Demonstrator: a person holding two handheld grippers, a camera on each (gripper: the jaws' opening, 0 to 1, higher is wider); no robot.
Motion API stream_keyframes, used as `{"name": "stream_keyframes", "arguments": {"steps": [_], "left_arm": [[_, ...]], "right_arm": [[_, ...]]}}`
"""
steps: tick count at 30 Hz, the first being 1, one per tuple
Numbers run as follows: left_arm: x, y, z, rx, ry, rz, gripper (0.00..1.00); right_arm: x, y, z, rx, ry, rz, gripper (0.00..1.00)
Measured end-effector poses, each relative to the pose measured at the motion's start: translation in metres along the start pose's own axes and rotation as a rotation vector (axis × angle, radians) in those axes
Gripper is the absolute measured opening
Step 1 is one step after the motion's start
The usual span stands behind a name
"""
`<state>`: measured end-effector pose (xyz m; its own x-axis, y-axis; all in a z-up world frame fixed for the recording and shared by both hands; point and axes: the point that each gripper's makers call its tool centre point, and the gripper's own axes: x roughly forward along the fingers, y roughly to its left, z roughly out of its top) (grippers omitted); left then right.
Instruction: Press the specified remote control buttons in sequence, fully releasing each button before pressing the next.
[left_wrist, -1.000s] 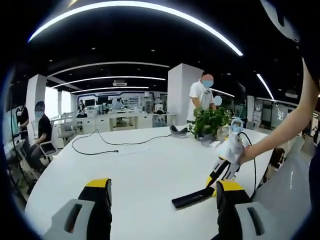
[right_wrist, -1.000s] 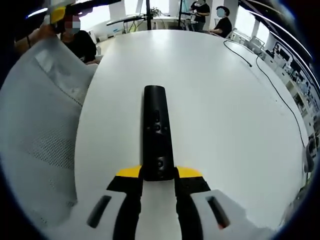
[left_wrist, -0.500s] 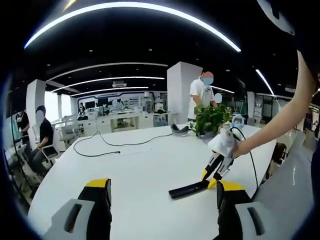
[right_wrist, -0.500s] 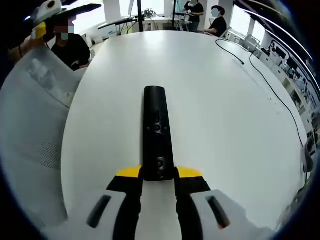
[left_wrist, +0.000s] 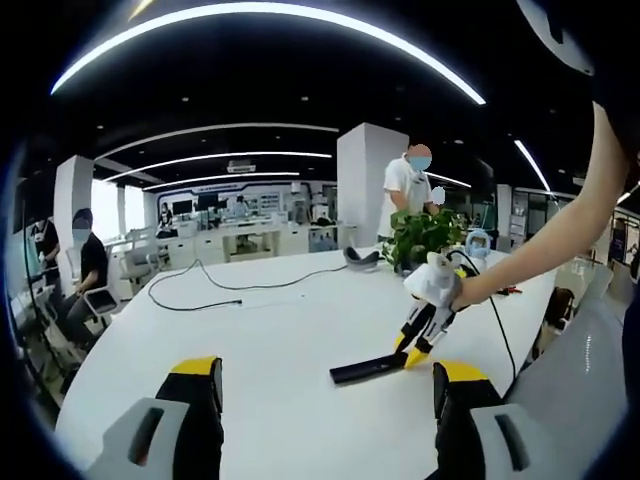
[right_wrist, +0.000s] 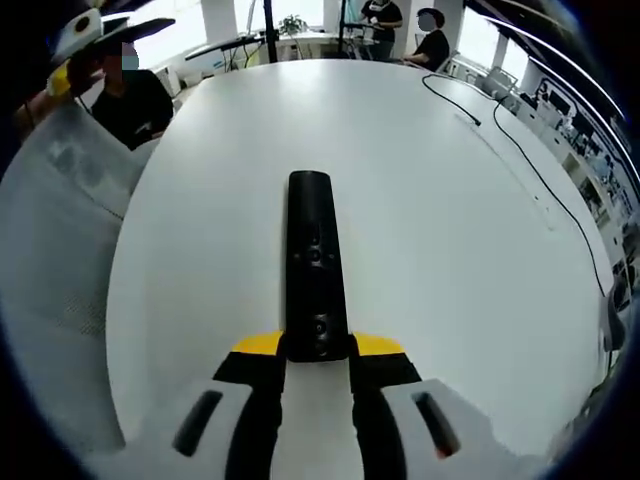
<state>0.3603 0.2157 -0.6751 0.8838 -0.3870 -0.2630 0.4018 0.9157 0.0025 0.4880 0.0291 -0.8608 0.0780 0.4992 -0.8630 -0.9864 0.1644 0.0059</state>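
Note:
A long black remote control (right_wrist: 313, 265) points away from me over the white table (right_wrist: 450, 200). My right gripper (right_wrist: 318, 350) is shut on its near end, yellow-tipped jaws on either side. In the left gripper view the same remote (left_wrist: 362, 368) slopes down toward the table (left_wrist: 280, 330), held by the right gripper (left_wrist: 415, 335) in a person's hand (left_wrist: 468, 292). My left gripper (left_wrist: 328, 385) stands open above the table's near part, with nothing between its jaws. Several small buttons show on the remote's top face.
A black cable (left_wrist: 200, 290) trails across the far table; it also runs along the right side as the cable (right_wrist: 520, 150). A potted plant (left_wrist: 420, 240) stands at the back right. A white mesh chair back (right_wrist: 50, 260) is at the table's left edge. People sit and stand beyond.
The right gripper has carried the remote further in over the table, leftward in the left gripper view. The left gripper has stayed open and hardly moved.

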Motion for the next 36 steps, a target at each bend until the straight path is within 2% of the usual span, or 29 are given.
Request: {"name": "stream_keyframes", "arguments": {"steps": [10, 24, 27, 30, 33, 36], "left_arm": [[0.0, 0.002, 0.001, 0.002, -0.005, 0.008, 0.91], [0.0, 0.003, -0.001, -0.004, -0.001, 0.009, 0.91], [0.0, 0.002, -0.001, -0.003, 0.002, 0.009, 0.91], [0.001, 0.003, -0.002, -0.004, 0.008, 0.009, 0.91], [0.001, 0.003, -0.002, -0.004, 0.008, 0.011, 0.91], [0.001, 0.003, -0.003, -0.005, 0.012, 0.009, 0.91]], "right_arm": [[0.003, -0.014, 0.002, -0.005, 0.012, 0.005, 0.24], [0.002, -0.017, 0.004, 0.006, 0.001, 0.008, 0.25], [0.001, -0.016, 0.007, 0.099, -0.011, 0.014, 0.25], [0.001, -0.015, 0.007, 0.088, -0.016, 0.009, 0.26], [-0.002, -0.017, 0.008, 0.133, -0.036, -0.009, 0.35], [-0.013, -0.023, 0.013, 0.213, -0.098, -0.046, 0.43]]}}
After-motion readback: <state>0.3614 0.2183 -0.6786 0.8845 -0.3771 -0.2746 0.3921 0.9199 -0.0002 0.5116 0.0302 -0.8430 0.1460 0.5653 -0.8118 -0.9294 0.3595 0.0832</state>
